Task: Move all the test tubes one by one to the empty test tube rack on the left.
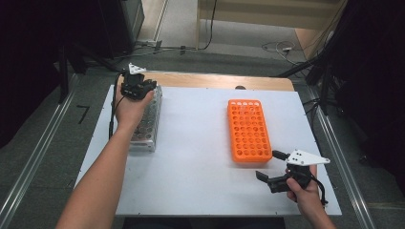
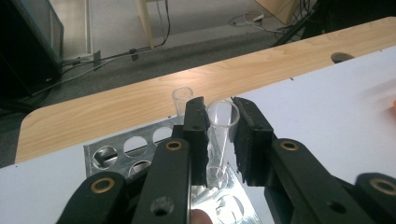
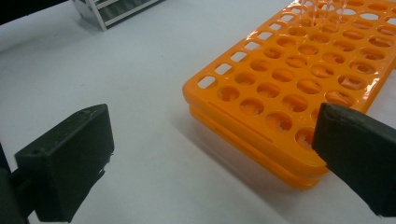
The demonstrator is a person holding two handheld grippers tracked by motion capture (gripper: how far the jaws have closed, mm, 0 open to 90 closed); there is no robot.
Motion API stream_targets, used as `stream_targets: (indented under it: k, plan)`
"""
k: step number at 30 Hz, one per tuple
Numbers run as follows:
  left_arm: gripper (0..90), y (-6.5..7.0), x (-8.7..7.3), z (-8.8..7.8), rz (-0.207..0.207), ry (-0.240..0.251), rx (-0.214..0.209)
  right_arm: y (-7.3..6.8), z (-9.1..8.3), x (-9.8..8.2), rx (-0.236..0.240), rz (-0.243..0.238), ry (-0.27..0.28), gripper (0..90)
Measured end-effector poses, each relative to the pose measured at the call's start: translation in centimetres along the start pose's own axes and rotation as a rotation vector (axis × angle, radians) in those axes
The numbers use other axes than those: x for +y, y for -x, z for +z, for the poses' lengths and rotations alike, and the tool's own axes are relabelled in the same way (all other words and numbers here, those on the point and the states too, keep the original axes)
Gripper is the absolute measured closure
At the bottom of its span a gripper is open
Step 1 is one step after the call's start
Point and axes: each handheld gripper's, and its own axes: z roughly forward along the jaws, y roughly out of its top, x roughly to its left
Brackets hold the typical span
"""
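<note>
Left tool (image 2: 219,140) grips clear tube (image 2: 221,126) between its pads, over metal rack (image 2: 112,156).

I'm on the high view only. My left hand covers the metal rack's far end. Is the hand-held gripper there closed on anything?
Observer: Yes. The left hand-held gripper is shut on a clear test tube that stands in the metal rack.
Operator: Any other tubes near it?
Observer: One more clear tube stands just behind the left jaw.
Operator: Does the orange rack hold tubes?
Observer: The right gripper view shows clear tubes at the far end of the orange rack.
Operator: And the right one?
Observer: The right hand-held gripper is open, with nothing between its jaws.
</note>
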Motion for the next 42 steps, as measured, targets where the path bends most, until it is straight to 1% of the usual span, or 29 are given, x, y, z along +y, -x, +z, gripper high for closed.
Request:
stream_targets:
  k: [4, 11, 17, 27, 31, 33, 34, 35, 38, 40, 41, 42]
  plan:
    - [75.3, 0.1, -0.4, 0.4, -0.002, -0.008, 0.009, 0.1, -0.1, 0.0, -0.001, -0.002, 0.0, 0.0]
    - [75.3, 0.2, -0.9, 0.9, -0.009, -0.034, 0.013, 0.0, -0.1, 0.0, -0.001, -0.002, 0.0, 0.0]
    - [75.3, 0.4, -1.1, 1.2, -0.004, -0.052, 0.016, 0.0, -0.1, 0.0, -0.002, -0.001, 0.001, 0.0]
    - [75.1, 0.5, -1.3, 1.7, -0.023, -0.086, 0.019, 0.0, 0.0, 0.0, -0.003, 0.001, 0.002, 0.0]
    - [74.7, 0.4, -1.4, 1.7, -0.033, -0.115, 0.021, 0.0, 0.0, 0.0, -0.004, -0.002, -0.001, 0.0]
    - [74.1, 0.4, -1.4, 1.6, -0.041, -0.112, 0.022, 0.0, -0.1, 0.0, -0.003, -0.002, -0.001, 0.0]
    - [71.9, 0.4, -1.5, 1.5, -0.05, -0.106, 0.021, 0.0, 0.0, 0.0, -0.002, 0.001, 0.001, 0.0]
    - [67.8, 0.3, -1.5, 1.4, -0.057, -0.102, 0.016, 0.0, 0.0, 0.0, -0.001, 0.0, 0.001, 0.0]
    - [62.9, 0.3, -1.7, 1.0, -0.073, -0.086, 0.004, 0.0, -0.1, 0.0, 0.001, -0.001, 0.001, 0.0]
    - [61.4, 0.3, -1.9, 0.7, -0.076, -0.079, -0.005, 0.0, -0.1, 0.0, 0.001, 0.001, 0.002, 0.0]
    - [58.1, 0.4, -2.0, 0.6, -0.078, -0.078, -0.013, 0.0, -0.1, 0.0, 0.001, 0.002, 0.002, 0.0]
    - [54.7, 0.4, -2.1, 0.4, -0.082, -0.073, -0.011, 0.0, -0.1, 0.1, 0.001, 0.003, 0.002, 0.0]
